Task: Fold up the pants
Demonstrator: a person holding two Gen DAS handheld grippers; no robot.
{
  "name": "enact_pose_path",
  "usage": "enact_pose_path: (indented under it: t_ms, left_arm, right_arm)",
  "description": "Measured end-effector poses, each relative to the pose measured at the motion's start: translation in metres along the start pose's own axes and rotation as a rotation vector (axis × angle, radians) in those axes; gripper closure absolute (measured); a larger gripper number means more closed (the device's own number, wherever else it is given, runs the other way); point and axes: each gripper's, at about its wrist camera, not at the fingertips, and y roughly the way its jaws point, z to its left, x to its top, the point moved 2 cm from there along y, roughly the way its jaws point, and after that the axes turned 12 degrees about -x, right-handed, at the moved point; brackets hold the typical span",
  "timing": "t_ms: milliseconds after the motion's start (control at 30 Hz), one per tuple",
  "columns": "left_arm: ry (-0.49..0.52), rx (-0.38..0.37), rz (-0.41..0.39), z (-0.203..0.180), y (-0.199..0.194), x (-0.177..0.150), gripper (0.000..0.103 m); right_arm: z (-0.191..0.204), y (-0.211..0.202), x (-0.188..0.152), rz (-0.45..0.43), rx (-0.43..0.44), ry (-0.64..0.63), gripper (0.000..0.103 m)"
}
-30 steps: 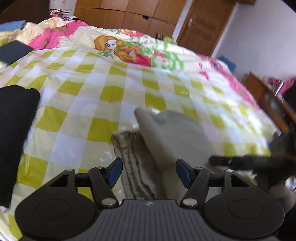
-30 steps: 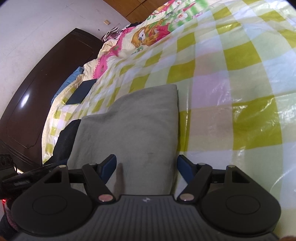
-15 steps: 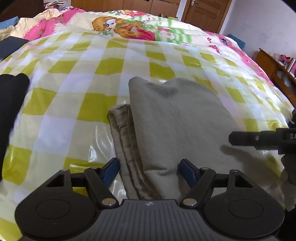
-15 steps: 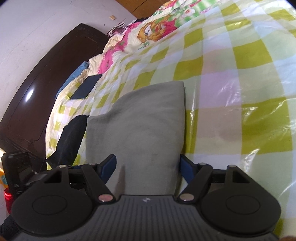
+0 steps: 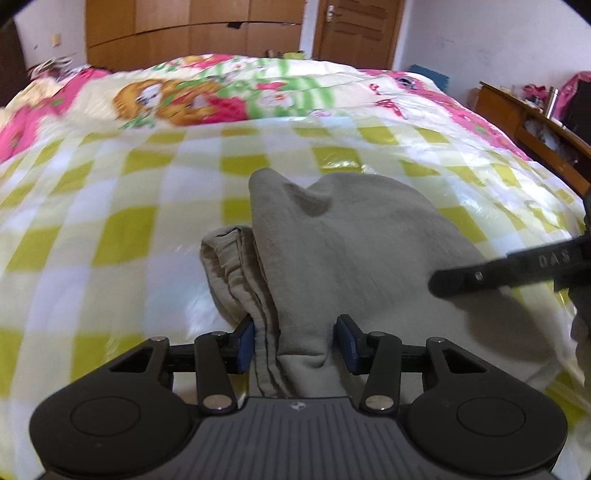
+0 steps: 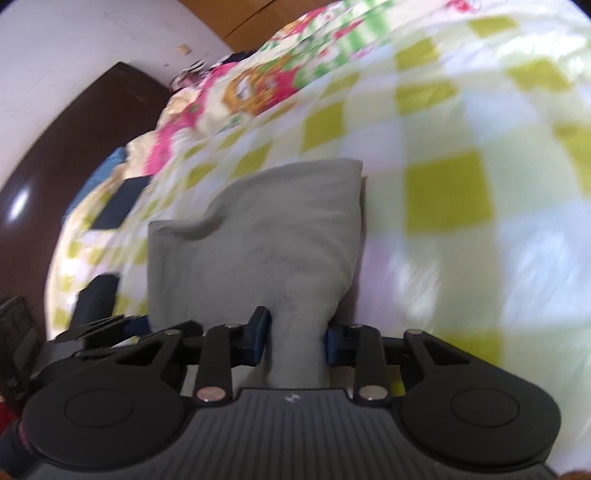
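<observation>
The grey pants (image 5: 351, 254) lie folded in layers on the yellow-and-white checked bed cover (image 5: 110, 229). My left gripper (image 5: 295, 341) is shut on the near edge of the pants, with the waistband layers bunched between its blue pads. My right gripper (image 6: 297, 341) is shut on the near edge of the same pants (image 6: 266, 236), which rise slightly off the cover. The right gripper's finger shows in the left wrist view (image 5: 509, 273) at the right, over the pants.
A cartoon-print quilt (image 5: 207, 96) covers the far half of the bed. A dark garment (image 6: 94, 299) and a dark flat item (image 6: 118, 206) lie at the left. A dark headboard (image 6: 66, 147), wooden wardrobes (image 5: 192, 33) and a side table (image 5: 532, 125) surround the bed.
Both grippers have closed from open onto the near edge of the pants. The pants' near edge is bunched and slightly lifted; both views are blurred by motion.
</observation>
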Motion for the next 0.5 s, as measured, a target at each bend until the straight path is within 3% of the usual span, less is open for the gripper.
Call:
enact_pose_path:
  t_ms: [200,500]
  left_arm:
    - [0.003,0.043,-0.016,-0.001,0.001,0.000,0.037]
    - [0.077,0.144,-0.006,-0.023,-0.035,-0.024,0.037]
  right_arm:
    - [0.006,-0.021,-0.004,-0.040,-0.125,-0.054,0.055]
    - [0.024,-0.065,-0.045,-0.076,-0.261,-0.138,0.048]
